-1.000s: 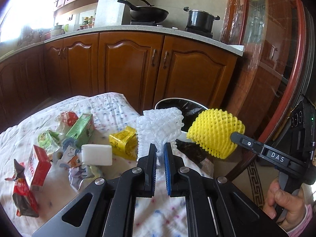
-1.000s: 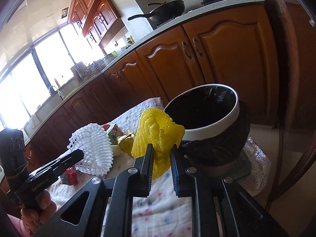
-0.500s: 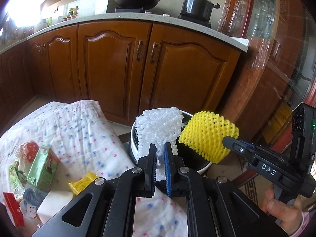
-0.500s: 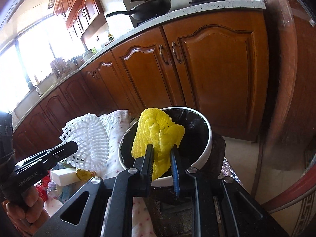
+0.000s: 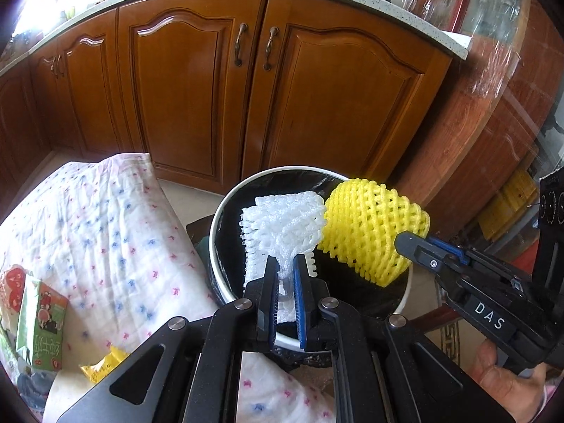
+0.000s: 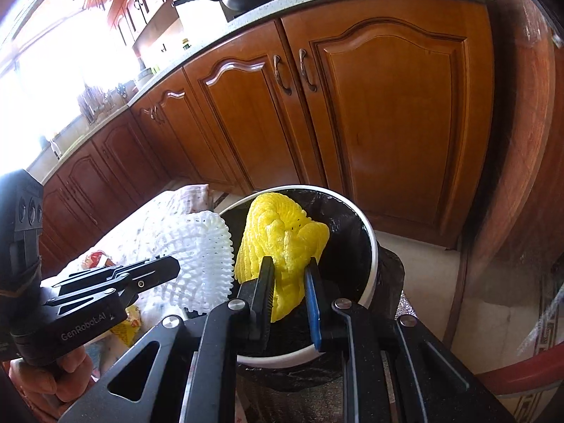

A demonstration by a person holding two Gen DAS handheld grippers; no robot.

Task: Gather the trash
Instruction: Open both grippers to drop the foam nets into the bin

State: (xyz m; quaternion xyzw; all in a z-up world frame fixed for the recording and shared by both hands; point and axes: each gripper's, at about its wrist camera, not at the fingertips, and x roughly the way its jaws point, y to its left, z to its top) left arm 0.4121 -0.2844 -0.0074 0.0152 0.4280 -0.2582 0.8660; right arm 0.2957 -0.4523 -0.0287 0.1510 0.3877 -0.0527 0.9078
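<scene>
Both wrist cameras look steeply down, close above one bin [image 5: 225,218].

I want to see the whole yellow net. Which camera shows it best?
The left wrist view shows the yellow net best: it is seen from the side, whole, its mesh clear, over the bin. In the right wrist view the yellow net is bunched, and the right tongs cover its lower part.
</scene>
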